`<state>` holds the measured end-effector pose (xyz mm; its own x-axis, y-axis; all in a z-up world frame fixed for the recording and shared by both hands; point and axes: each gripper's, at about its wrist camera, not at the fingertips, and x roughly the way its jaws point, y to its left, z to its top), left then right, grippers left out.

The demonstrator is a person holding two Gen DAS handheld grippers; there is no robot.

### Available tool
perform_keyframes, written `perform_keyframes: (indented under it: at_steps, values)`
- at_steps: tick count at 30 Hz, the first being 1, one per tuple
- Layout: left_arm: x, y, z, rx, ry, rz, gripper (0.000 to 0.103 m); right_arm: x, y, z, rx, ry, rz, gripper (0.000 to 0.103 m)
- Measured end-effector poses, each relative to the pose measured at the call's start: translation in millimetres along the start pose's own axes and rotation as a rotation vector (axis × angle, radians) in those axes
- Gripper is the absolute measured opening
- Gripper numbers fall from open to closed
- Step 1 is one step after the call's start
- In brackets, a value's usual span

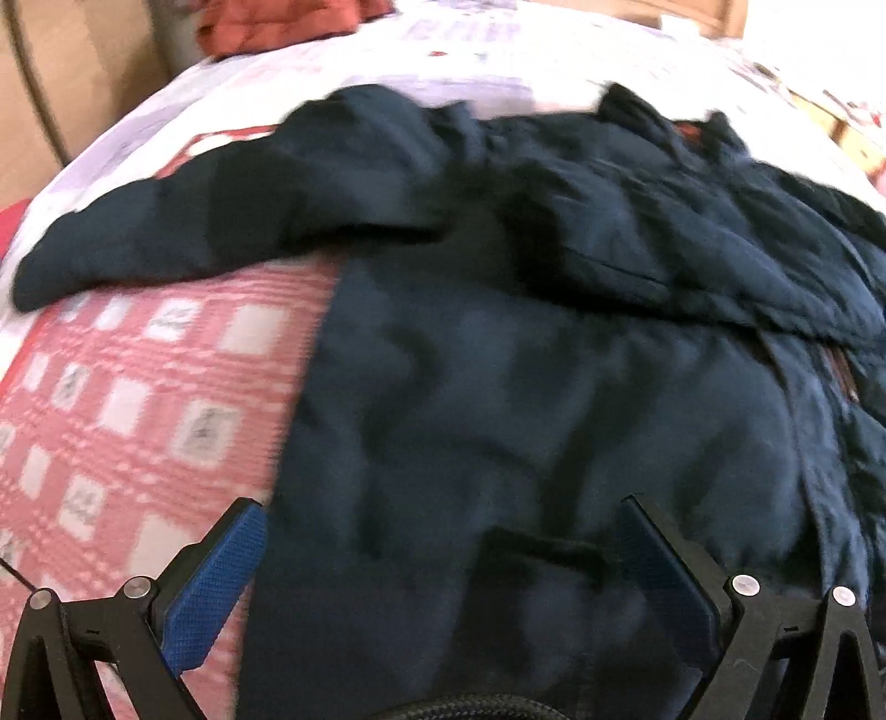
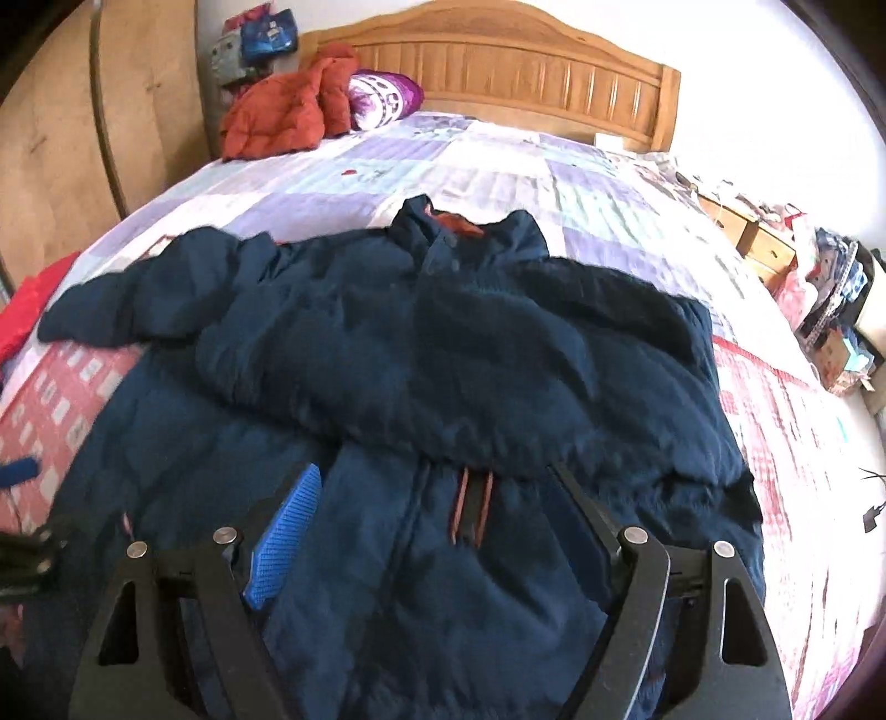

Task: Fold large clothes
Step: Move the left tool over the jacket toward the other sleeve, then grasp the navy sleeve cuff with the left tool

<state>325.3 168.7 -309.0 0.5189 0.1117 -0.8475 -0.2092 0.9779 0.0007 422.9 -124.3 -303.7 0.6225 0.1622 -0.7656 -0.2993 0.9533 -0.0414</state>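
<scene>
Left wrist view, blurred. Left gripper (image 1: pixel 443 559) released, fingers spread wide above the hem of the jacket (image 1: pixel 554 399), holding nothing. Jacket lies flat on the bed (image 1: pixel 138 399); one sleeve (image 1: pixel 166 238) stretches out to the jacket's left. Orange garment (image 1: pixel 277 25) beyond the jacket's collar.

Right wrist view. Right gripper (image 2: pixel 437 498) released, empty, over the jacket (image 2: pixel 443 360) near its zipper (image 2: pixel 470 509). Other sleeve folded across the jacket's chest. Beyond the collar: orange garment (image 2: pixel 288 111), purple pillow (image 2: pixel 382 97), wooden headboard (image 2: pixel 526 66). Right of the jacket, off the bed, cluttered drawers (image 2: pixel 758 238).
</scene>
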Motion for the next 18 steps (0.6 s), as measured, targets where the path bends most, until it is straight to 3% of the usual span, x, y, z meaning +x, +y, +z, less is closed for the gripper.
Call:
perform_keyframes:
  at_steps: [9,13,18]
  values:
    - [-5.4,106.8,24.9,-0.139,-0.026,0.087,0.103,59.6,24.5,52.3,0.004,0.024,-0.084,0.084]
    - [6.9,176.3,43.5,-0.256,-0.020,0.128,0.103,89.5,20.2,60.2,0.018,0.062,-0.128,0.084]
    - [28.1,255.2,71.9,-0.420,-0.041,0.116,0.103,120.6,16.3,58.5,-0.025,0.097,-0.174,0.084]
